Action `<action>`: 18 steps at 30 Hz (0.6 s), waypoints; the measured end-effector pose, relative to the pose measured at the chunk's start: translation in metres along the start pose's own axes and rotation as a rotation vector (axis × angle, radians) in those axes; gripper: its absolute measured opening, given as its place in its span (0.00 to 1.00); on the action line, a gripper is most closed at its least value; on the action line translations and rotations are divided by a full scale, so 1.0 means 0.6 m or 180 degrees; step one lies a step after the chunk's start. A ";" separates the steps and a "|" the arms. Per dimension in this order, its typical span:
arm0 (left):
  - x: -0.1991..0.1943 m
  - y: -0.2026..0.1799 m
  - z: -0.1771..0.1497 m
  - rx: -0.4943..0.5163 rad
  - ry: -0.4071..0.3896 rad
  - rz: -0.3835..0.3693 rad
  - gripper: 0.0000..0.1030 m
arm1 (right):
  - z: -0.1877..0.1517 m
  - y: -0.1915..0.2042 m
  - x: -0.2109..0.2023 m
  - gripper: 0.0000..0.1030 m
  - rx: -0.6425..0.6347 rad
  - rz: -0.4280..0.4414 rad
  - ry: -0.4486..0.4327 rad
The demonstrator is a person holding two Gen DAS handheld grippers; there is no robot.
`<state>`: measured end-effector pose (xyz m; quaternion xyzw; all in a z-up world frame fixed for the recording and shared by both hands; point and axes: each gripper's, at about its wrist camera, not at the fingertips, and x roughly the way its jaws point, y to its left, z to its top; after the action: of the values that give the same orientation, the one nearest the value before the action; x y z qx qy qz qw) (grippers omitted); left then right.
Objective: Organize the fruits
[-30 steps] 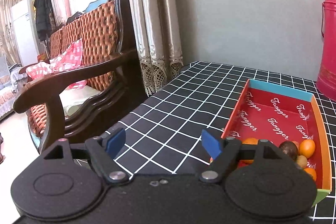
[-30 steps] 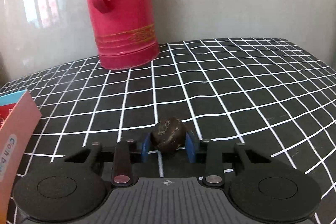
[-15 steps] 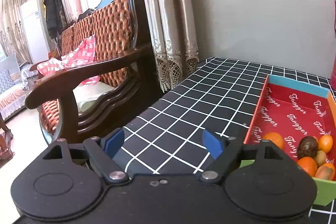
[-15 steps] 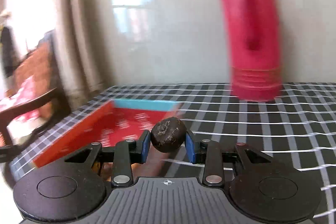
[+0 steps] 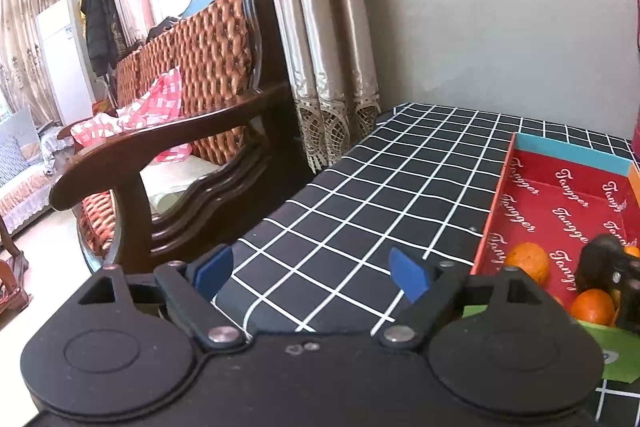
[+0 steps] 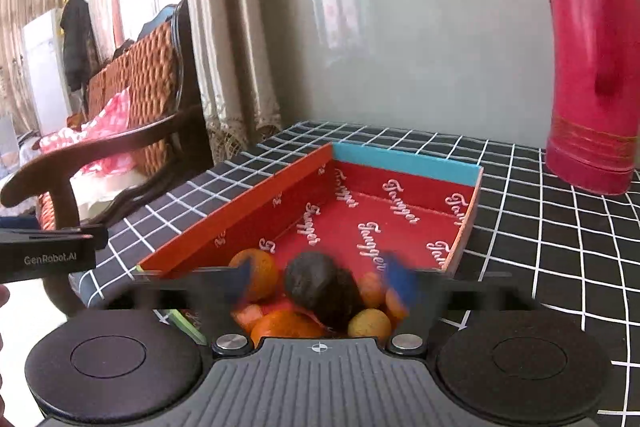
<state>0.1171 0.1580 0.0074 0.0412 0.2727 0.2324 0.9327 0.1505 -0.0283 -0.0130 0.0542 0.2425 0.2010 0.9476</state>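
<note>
A red cardboard tray (image 6: 256,211) with a blue far wall lies on the checked tablecloth. At its near end sit several oranges (image 6: 258,273) and a small yellow-brown fruit (image 6: 370,323). My right gripper (image 6: 322,283) hovers over this pile, its jaws opening and blurred. A dark brown round fruit (image 6: 310,277) lies between the pads, which stand clear of it. My left gripper (image 5: 310,271) is left of the tray (image 5: 568,155) over bare cloth, its jaws opening with nothing between them. In the left wrist view the dark fruit (image 5: 598,255) and an orange (image 5: 526,261) show in the tray.
A tall red thermos (image 6: 592,67) stands behind the tray on the right, near the wall. A wooden armchair (image 5: 180,147) and curtains (image 5: 320,27) are past the table's left edge. Open checked cloth (image 5: 380,195) lies left of the tray.
My right gripper swung left from the thermos side to over the tray with the dark fruit, then opened and let it go. My left gripper barely moved and opened slightly.
</note>
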 end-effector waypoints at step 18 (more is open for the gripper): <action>-0.086 -0.114 -0.006 0.0291 -0.0161 -0.0838 0.90 | -0.025 -0.067 -0.199 1.00 0.0495 -0.1077 -0.0029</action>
<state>0.1052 0.0732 0.0159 0.0534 0.2624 0.0942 0.9589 0.0616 -0.1137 0.0181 0.0866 0.2586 0.0191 0.9619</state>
